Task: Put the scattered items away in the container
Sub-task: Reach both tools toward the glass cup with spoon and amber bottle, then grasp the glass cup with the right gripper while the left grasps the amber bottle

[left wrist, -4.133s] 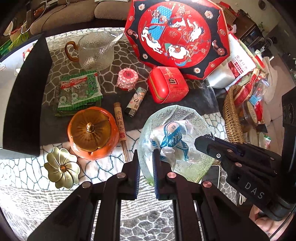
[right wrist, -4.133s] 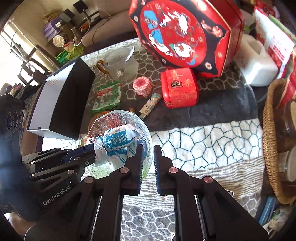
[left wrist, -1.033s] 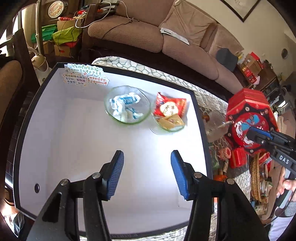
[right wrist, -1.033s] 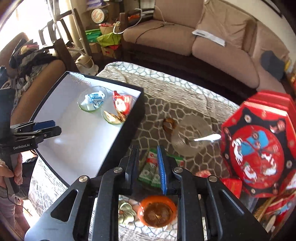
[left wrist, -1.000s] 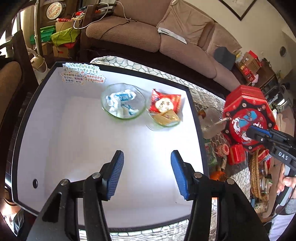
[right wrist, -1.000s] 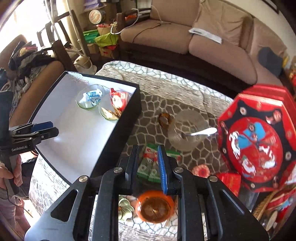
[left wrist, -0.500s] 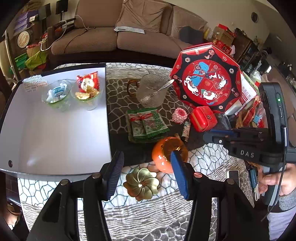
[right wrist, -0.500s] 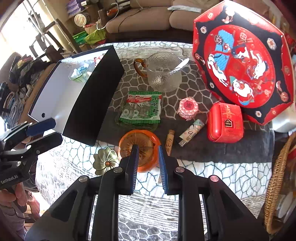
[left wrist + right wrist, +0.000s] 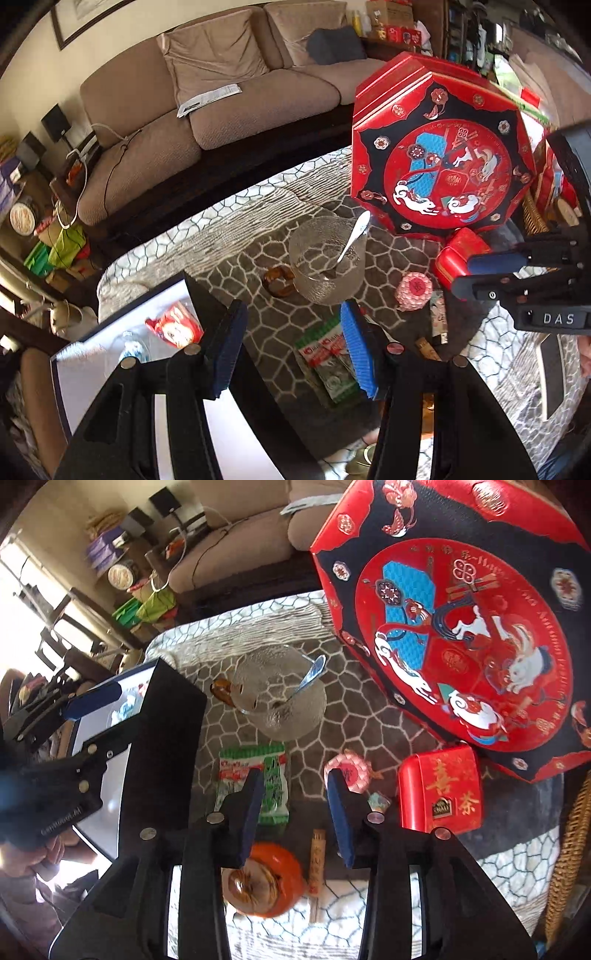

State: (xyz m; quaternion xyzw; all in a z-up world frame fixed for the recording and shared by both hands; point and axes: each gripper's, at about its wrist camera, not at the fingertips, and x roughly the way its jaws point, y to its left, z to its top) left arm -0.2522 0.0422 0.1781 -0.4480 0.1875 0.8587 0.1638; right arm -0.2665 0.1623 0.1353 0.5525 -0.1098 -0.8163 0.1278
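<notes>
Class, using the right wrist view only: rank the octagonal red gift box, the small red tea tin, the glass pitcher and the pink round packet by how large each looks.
1. Octagonal red gift box
2. Glass pitcher
3. Small red tea tin, close to the pitcher, so this order is unsure
4. Pink round packet, partly hidden by a finger

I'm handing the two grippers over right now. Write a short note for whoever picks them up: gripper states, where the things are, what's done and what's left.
Left gripper: open, empty, above the table.
Right gripper: open, empty, over the green packets.
Done: a red snack pack and a blue-white wrapper lie inside the white box.
Left on the cloth: green packets, glass mug with spoon, pink round packet, red tea tin, orange lidded jar, incense stick box.
</notes>
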